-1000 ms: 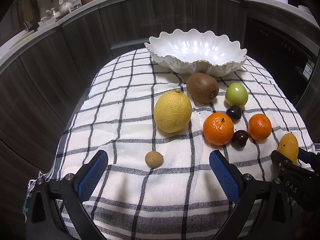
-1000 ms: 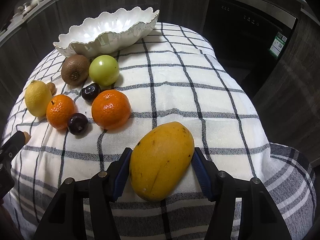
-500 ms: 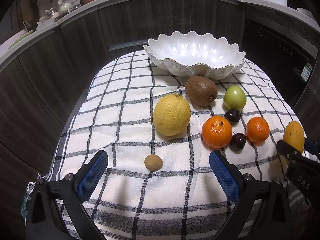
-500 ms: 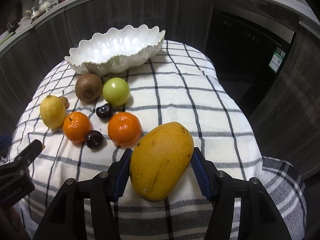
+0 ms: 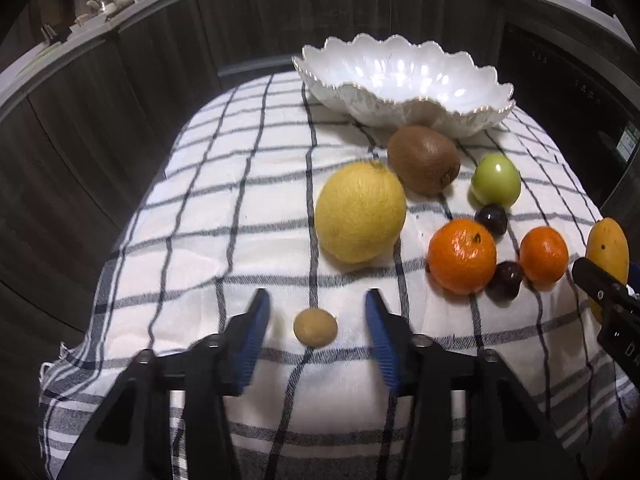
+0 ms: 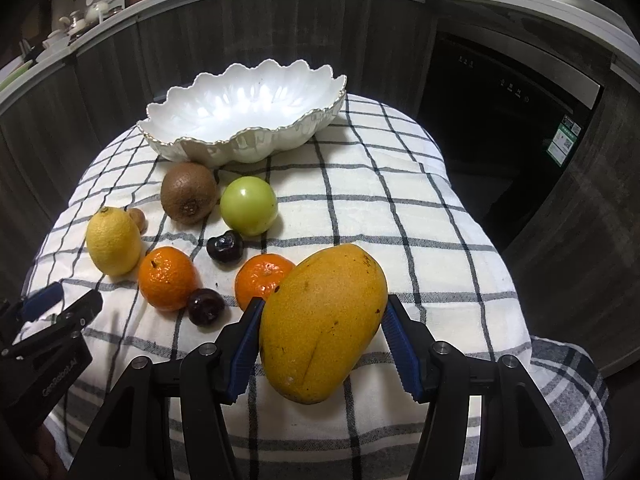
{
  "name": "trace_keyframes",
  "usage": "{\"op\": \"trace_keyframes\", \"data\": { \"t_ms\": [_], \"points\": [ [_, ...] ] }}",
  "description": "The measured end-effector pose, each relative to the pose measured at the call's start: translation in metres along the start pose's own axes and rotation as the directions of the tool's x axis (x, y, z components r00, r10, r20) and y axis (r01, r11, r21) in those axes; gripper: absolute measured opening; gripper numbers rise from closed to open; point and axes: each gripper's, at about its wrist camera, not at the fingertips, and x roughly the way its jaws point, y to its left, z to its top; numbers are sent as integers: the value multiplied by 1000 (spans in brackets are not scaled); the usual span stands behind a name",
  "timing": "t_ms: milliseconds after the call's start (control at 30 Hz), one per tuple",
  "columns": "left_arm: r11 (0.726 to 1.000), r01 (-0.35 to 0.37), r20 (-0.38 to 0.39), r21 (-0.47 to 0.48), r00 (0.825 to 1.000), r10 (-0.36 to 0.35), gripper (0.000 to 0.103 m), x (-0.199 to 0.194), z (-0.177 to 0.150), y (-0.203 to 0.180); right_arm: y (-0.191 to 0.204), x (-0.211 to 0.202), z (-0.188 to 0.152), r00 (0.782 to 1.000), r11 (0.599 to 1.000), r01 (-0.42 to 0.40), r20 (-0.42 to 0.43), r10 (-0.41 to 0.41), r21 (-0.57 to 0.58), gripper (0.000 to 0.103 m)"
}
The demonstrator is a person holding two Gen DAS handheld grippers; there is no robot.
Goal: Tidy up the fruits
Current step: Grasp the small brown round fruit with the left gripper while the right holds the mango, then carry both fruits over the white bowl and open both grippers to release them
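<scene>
My right gripper (image 6: 322, 332) is shut on a yellow mango (image 6: 324, 322) and holds it above the checked cloth. My left gripper (image 5: 316, 328) is open, its jaws either side of a small brown round fruit (image 5: 315, 327) without touching it. An empty white scalloped bowl (image 5: 404, 80) stands at the back; it also shows in the right wrist view (image 6: 244, 114). Between lie a lemon (image 5: 360, 212), a kiwi (image 5: 424, 159), a green fruit (image 5: 496, 180), two mandarins (image 5: 462, 256) (image 5: 544, 255) and two dark cherries (image 5: 491, 219) (image 5: 505, 275).
The fruit lies on a checked cloth (image 5: 224, 216) over a small table. Dark cabinets (image 6: 520, 112) ring the table closely at the back and right. The cloth edge drops off at left and front.
My left gripper has narrowed around the small brown fruit and moved forward. My right gripper has risen with the mango held in it.
</scene>
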Motion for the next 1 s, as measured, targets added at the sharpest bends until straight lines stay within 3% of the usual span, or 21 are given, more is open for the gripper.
{"op": "trace_keyframes", "data": {
  "t_ms": [233, 333, 667, 1000],
  "points": [
    [1000, -18, 3, 0, 1000, 18, 33, 3, -3, 0, 0, 4, 0, 1000, 1000, 2, -9, -2, -1, 59],
    [1000, -10, -14, -2, 1000, 10, 26, 7, -5, 0, 1, 4, 0, 1000, 1000, 1, -9, -1, -4, 59],
    [1000, -10, -11, -5, 1000, 10, 24, 7, -7, 1, 2, 3, 0, 1000, 1000, 2, -13, -2, -8, 59],
    [1000, -15, 43, 1, 999, 15, 24, -13, 3, 4, -1, -8, 5, 1000, 1000, -9, 12, 9, -2, 59]
  ]
}}
